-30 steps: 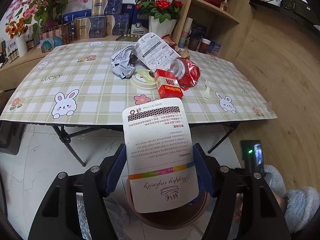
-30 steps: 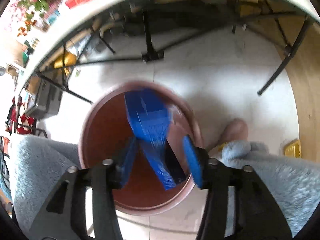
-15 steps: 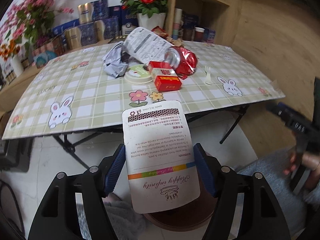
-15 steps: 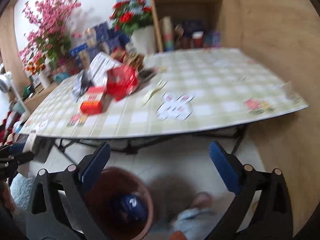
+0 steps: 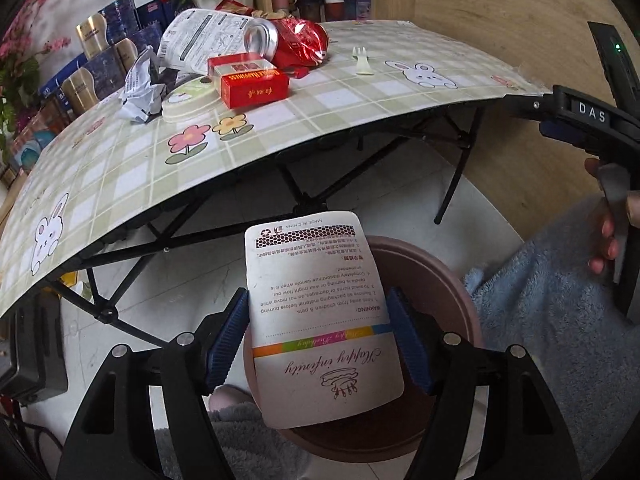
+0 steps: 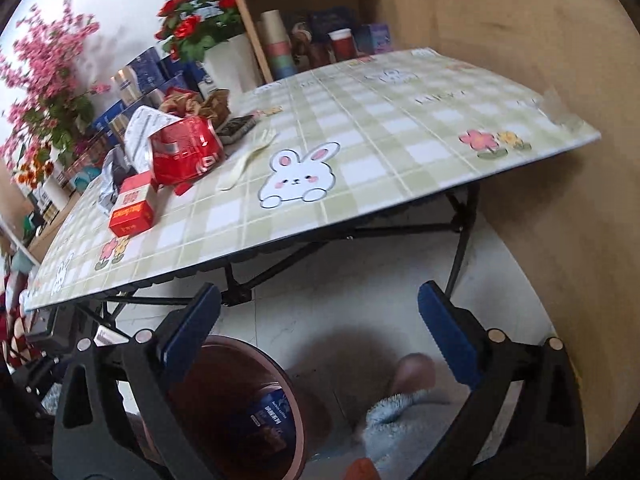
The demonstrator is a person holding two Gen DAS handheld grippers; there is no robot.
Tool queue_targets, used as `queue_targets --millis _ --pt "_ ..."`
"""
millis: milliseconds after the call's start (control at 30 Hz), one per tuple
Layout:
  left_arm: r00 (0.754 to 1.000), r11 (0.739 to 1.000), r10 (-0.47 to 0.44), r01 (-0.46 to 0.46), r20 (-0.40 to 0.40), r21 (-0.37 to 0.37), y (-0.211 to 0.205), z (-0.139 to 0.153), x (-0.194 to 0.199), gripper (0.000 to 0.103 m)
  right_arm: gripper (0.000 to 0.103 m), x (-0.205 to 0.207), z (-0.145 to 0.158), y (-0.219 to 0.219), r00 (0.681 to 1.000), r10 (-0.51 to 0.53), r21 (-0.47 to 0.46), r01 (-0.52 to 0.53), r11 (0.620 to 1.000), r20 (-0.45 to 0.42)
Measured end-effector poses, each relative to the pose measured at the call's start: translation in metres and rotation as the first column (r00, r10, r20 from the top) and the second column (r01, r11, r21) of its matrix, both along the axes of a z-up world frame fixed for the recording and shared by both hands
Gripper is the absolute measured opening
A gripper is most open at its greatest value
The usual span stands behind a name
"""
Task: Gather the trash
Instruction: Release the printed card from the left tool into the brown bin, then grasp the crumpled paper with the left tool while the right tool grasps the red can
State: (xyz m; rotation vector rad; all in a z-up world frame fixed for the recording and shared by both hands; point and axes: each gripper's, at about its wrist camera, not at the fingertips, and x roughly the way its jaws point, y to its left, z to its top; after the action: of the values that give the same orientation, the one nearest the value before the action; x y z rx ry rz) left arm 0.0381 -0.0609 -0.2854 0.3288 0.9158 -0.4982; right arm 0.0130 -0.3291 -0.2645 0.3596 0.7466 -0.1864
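My left gripper (image 5: 318,330) is shut on a white printed card (image 5: 316,312) and holds it over the brown round bin (image 5: 448,280) on the floor. My right gripper (image 6: 320,332) is open and empty, raised above the floor in front of the table; it also shows in the left wrist view (image 5: 576,120). The bin (image 6: 280,384) holds a blue packet (image 6: 272,412). On the checked table (image 5: 320,100) lie a red box (image 5: 254,84), a crushed red can (image 5: 288,40), crumpled paper (image 5: 140,84), a white lid (image 5: 188,100), a printed white wrapper (image 5: 200,40) and a plastic fork (image 5: 362,62).
The table's black folding legs (image 5: 296,196) stand just behind the bin. A wooden shelf (image 6: 304,12) and wall are at the right. Flower pots and boxes (image 5: 116,52) line the back. My fleece-clad legs (image 5: 552,320) are beside the bin.
My right gripper let the blue packet fall into the bin, opened and swung up to face the table. My left gripper carried the card lower, over the bin.
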Motion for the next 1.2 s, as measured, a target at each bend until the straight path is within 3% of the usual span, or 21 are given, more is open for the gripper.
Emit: queue_targets --millis 233,600,1200 --pt "1.000 1.000 0.007 -0.006 0.009 -0.011 0.003 0.004 -0.003 0.092 0.097 0.003 -0.002 0.006 1.000 0.013 -0.005 -0.013 1.000 -0.012" --pt "0.996 0.995 0.091 -0.090 0.020 -0.046 0.020 0.011 0.003 0.092 0.097 0.004 -0.002 0.015 0.999 0.049 -0.057 -0.050 0.997 -0.023" --pt "0.994 0.994 0.100 -0.098 0.041 -0.051 0.021 0.013 0.002 0.092 0.097 0.007 -0.004 0.021 0.997 0.066 -0.095 -0.069 0.993 -0.040"
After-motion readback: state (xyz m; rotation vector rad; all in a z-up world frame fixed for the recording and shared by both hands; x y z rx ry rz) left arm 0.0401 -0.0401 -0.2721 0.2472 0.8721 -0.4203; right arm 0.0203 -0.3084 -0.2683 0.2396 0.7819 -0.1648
